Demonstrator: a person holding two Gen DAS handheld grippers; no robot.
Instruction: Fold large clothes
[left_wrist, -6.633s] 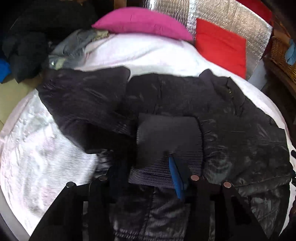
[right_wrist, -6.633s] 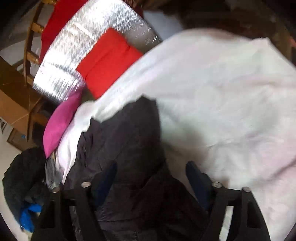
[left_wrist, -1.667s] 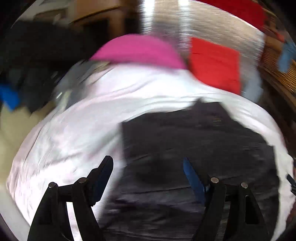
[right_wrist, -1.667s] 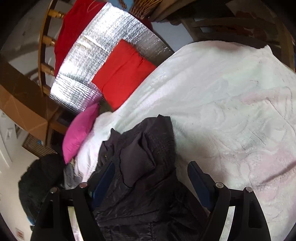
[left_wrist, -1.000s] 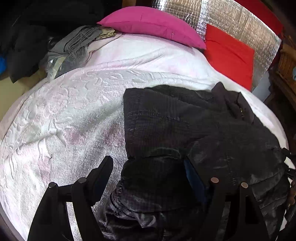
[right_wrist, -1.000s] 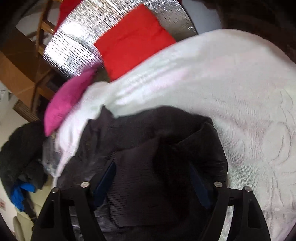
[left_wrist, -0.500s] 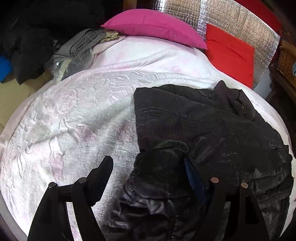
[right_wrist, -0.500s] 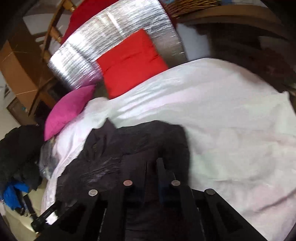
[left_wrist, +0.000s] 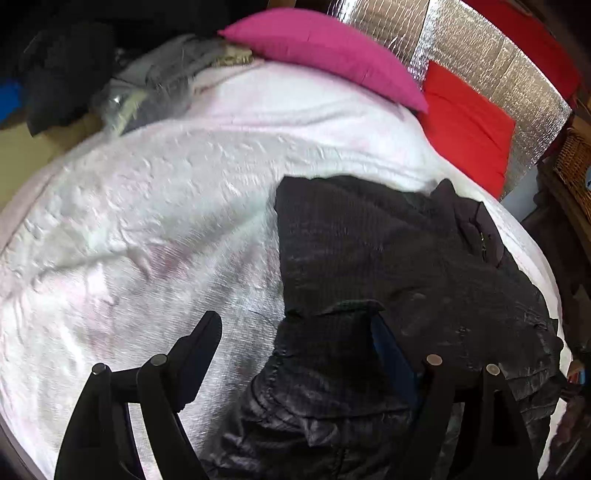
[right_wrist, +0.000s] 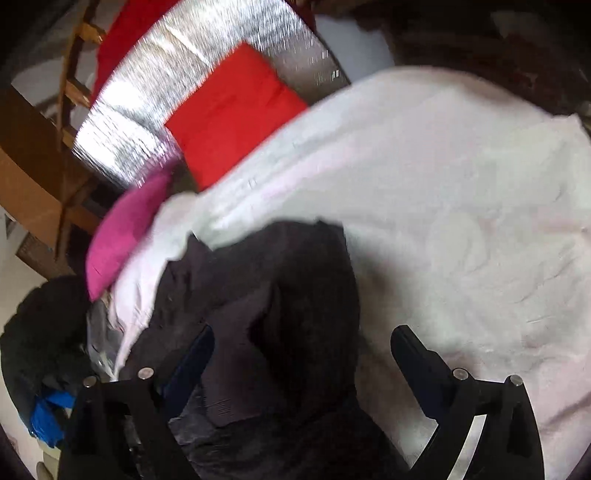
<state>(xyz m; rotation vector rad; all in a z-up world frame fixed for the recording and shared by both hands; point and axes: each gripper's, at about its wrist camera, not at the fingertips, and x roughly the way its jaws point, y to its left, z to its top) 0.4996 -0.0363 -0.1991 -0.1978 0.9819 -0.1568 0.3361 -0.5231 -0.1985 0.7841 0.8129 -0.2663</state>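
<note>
A black jacket (left_wrist: 388, 251) lies on the white bedspread (left_wrist: 147, 221), its sleeves folded in over the body. My left gripper (left_wrist: 291, 321) hangs over the jacket's near left corner, jaws opening. Its right finger (left_wrist: 388, 347) lies against the fabric and its left finger (left_wrist: 199, 343) stands over bare bedspread. My right gripper (right_wrist: 303, 332) is over the jacket (right_wrist: 303, 266) from the other side. Its jaws are opening wide, with a folded dark flap between them that the pads do not press.
A pink pillow (left_wrist: 325, 48), a red cushion (left_wrist: 469, 125) and a silver foil board (left_wrist: 480, 55) line the bed's far end. Grey clothes (left_wrist: 159, 85) and a dark heap (left_wrist: 62, 66) sit at the far left. A wicker basket (left_wrist: 576, 162) stands at the right.
The right gripper was open a second ago, shut over the jacket half a second ago, and now stands wide open again. The left gripper has barely moved and stays open.
</note>
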